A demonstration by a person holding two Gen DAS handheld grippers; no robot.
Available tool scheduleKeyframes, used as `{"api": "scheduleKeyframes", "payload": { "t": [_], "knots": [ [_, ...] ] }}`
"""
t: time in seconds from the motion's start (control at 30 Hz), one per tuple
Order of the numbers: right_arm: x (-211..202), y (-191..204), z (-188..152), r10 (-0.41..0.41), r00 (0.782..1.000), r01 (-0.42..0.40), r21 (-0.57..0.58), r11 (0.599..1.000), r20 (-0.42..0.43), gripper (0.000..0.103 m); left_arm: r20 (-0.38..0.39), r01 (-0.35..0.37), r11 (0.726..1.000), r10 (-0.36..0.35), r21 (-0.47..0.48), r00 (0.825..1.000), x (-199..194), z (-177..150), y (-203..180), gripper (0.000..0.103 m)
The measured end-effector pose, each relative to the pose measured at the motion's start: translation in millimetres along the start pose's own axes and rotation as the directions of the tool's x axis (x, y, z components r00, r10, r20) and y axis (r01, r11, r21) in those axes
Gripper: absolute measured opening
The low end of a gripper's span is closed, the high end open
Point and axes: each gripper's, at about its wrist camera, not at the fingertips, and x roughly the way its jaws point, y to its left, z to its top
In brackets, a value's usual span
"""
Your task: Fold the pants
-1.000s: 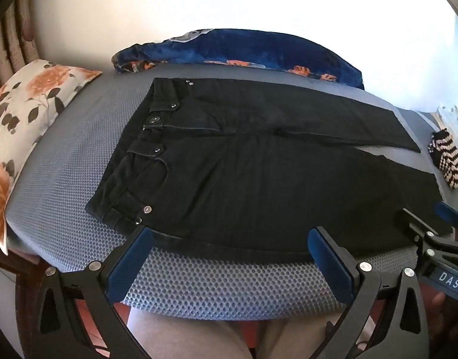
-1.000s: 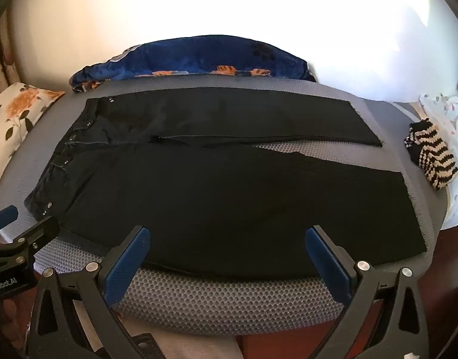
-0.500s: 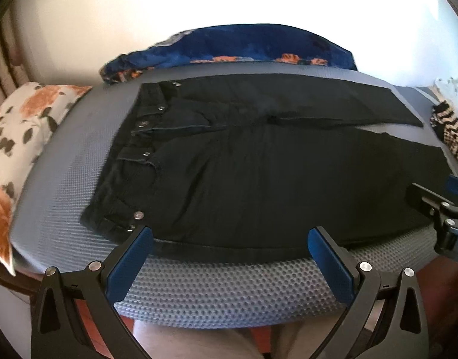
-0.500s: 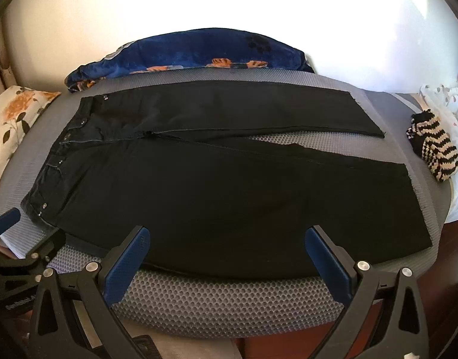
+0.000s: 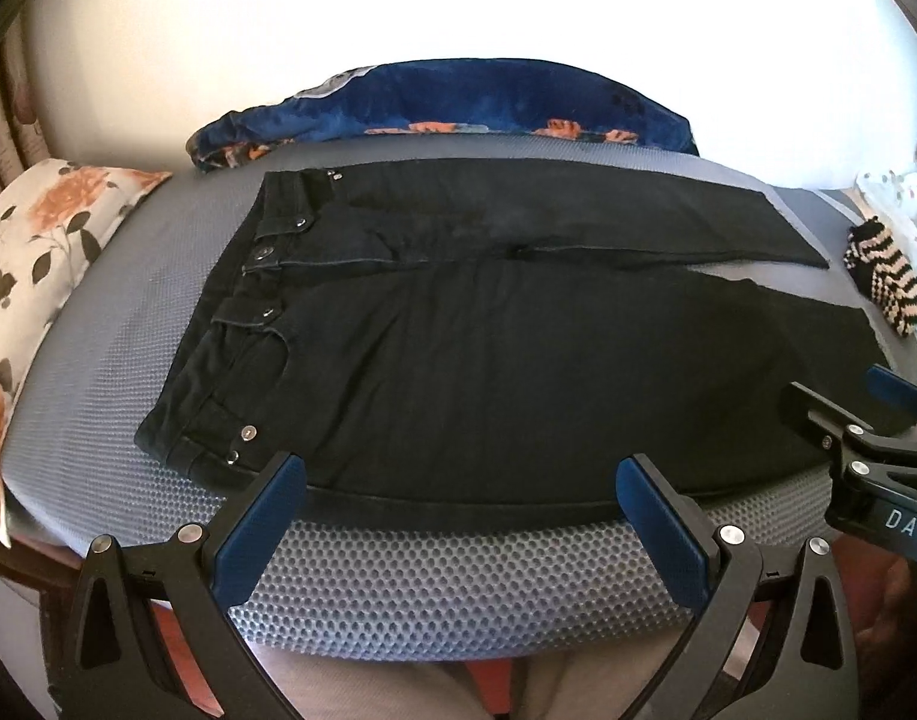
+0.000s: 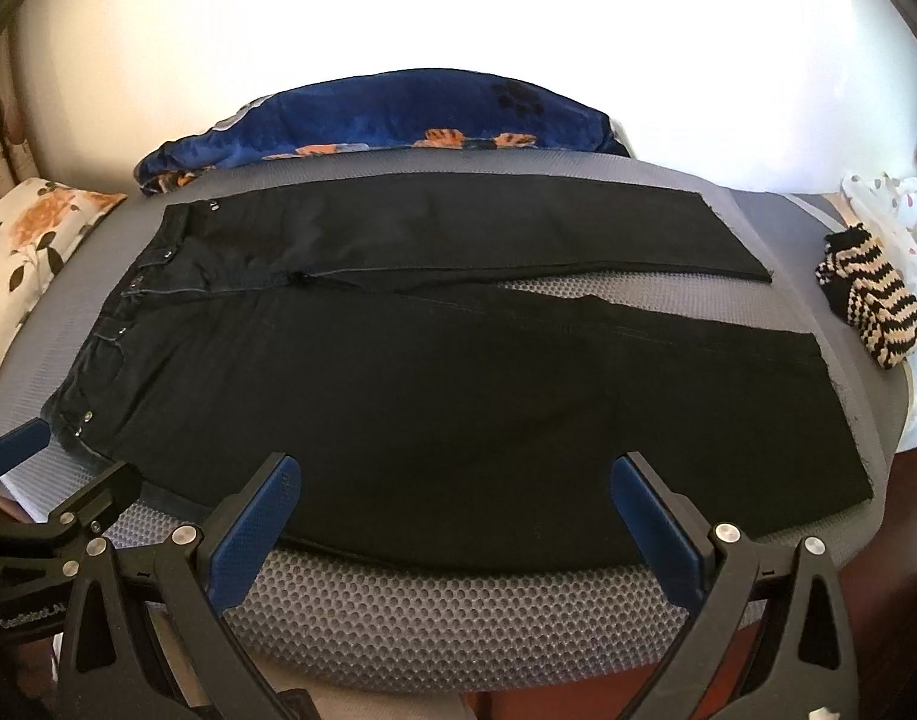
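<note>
Black pants [image 5: 488,348] lie flat on a grey mesh mattress [image 5: 446,576], waistband to the left, both legs stretched to the right; they also show in the right wrist view [image 6: 458,372]. My left gripper [image 5: 458,480] is open and empty just above the near edge of the pants, close to the waistband corner. My right gripper [image 6: 455,480] is open and empty over the near edge of the near leg. The right gripper also shows at the right of the left wrist view [image 5: 842,420]. The left gripper shows at the lower left of the right wrist view [image 6: 56,468].
A floral pillow [image 5: 32,276] lies at the left end. A blue floral blanket [image 5: 446,102] is bunched along the back by the white wall. A striped knit item [image 5: 884,282] and white cloth [image 6: 896,222] lie at the right end.
Both grippers have shifted slightly over the near edge of the pants; the left view swung right again. The pants have not moved. Both grippers stay open.
</note>
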Motion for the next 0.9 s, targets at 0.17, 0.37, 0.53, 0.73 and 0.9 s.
{"api": "scheduleKeyframes", "payload": {
  "t": [0.17,0.37,0.53,0.73,0.9],
  "knots": [
    [-4,-2,0,-0.017,1.000,0.017,-0.013,1.000,0.012,0.103,0.009,-0.001,1.000,0.000,0.018,1.000,-3,-2,-6,0.103],
    [-8,-5,-1,-0.022,0.999,0.023,-0.021,1.000,0.024,0.103,0.028,-0.014,1.000,0.014,0.007,1.000,-8,-5,-7,0.103],
    [-8,-5,-2,-0.009,1.000,0.010,-0.028,1.000,0.021,0.103,0.031,-0.023,1.000,0.024,-0.012,0.999,-11,-7,-4,0.103],
    [-7,-4,-3,-0.012,1.000,0.013,-0.032,0.999,0.017,0.103,0.032,-0.030,0.999,0.031,-0.025,0.999,-14,-10,2,0.103],
    [-5,-5,-4,0.002,1.000,-0.002,-0.021,1.000,0.005,0.103,0.018,-0.031,0.998,0.032,-0.048,0.999,-12,-11,5,0.103]
  ]
}}
